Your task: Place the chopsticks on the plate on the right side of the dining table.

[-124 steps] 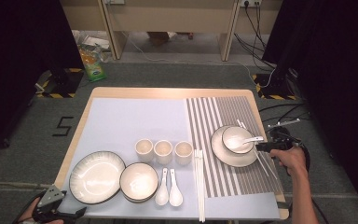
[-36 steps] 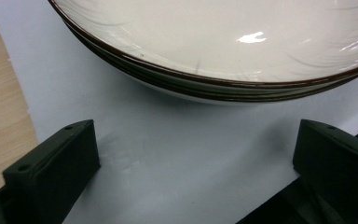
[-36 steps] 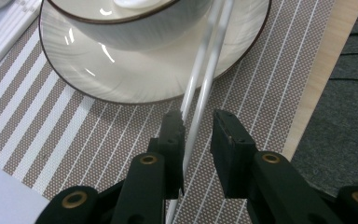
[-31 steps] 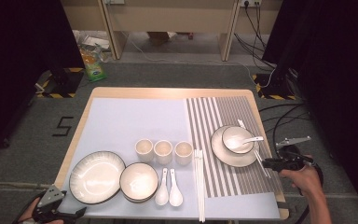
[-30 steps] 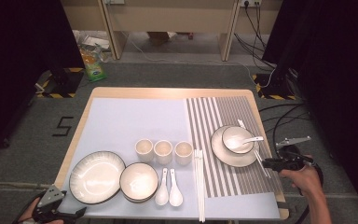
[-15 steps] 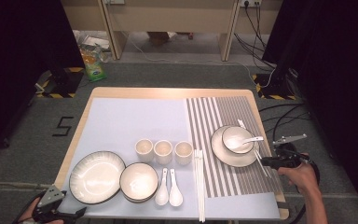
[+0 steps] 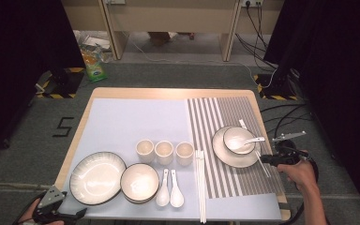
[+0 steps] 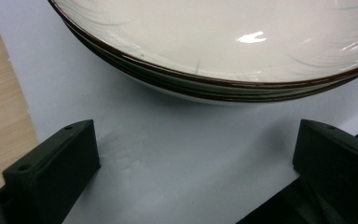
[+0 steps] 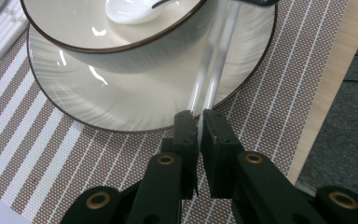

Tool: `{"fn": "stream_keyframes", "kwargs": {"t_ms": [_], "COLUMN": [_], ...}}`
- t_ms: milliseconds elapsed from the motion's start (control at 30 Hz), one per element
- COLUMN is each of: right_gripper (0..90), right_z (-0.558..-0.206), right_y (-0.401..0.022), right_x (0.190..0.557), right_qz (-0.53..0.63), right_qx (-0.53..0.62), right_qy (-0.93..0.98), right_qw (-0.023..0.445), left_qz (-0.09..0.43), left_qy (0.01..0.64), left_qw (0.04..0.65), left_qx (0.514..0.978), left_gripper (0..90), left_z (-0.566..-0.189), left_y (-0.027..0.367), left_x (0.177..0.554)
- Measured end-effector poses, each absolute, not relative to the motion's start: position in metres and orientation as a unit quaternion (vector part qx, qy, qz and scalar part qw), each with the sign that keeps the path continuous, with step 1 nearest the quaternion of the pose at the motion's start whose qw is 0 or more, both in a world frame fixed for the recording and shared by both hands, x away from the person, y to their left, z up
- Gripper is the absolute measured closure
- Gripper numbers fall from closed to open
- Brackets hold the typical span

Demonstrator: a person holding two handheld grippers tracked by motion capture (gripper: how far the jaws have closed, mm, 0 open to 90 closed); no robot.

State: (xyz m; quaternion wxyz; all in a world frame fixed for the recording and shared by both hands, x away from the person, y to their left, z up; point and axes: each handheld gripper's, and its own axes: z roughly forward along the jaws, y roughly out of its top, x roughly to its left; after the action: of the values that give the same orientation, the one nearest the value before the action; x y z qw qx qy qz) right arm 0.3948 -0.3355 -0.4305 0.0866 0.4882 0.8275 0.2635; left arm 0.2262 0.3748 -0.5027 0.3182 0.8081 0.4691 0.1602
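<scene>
A staged recording room, not a home: black curtains [image 7: 337, 70] hang on both sides, cables [image 7: 258, 28] run over grey carpet [image 7: 168, 75], and hazard-striped bases [image 7: 51, 89] stand on the floor. The lone table [image 7: 136, 92] carries laid-out crockery [image 7: 236, 143] on mats [image 7: 131, 122].

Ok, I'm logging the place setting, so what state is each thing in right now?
Right gripper: shut on chopsticks, which lean on the plate.
Left gripper: open, holding nothing, before the big plate.
Bowl: upright on its plate, spoon inside.
Three cups: upright, empty.
</scene>
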Motion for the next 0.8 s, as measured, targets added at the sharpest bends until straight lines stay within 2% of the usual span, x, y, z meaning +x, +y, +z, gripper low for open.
{"fn": "stream_keyframes", "kwargs": {"t_ms": [133,167,367,567,800], "right_gripper": [79.5,75.1,66.2,65.9,72.9], "right_z": [-0.428,-0.426,-0.422,-0.428,-0.434], "right_y": [-0.335,-0.335,-0.331,-0.327,-0.325], "right_x": [0.395,0.395,0.393,0.394,0.393], "right_qz": [0.270,0.274,0.269,0.248,0.238], "right_qx": [0.490,0.492,0.493,0.488,0.480], "right_qy": [0.824,0.822,0.822,0.831,0.839], "right_qw": [0.085,0.088,0.094,0.099,0.097], "left_qz": [0.160,0.160,0.160,0.159,0.162], "left_qy": [0.469,0.469,0.469,0.469,0.469], "left_qw": [0.319,0.318,0.318,0.318,0.320], "left_qx": [0.808,0.808,0.808,0.809,0.807], "left_gripper": [0.0,0.0,0.0,0.0,0.0], "left_z": [-0.503,-0.503,-0.503,-0.503,-0.503], "left_y": [0.375,0.375,0.375,0.375,0.375], "left_x": [0.226,0.226,0.226,0.226,0.226]}}
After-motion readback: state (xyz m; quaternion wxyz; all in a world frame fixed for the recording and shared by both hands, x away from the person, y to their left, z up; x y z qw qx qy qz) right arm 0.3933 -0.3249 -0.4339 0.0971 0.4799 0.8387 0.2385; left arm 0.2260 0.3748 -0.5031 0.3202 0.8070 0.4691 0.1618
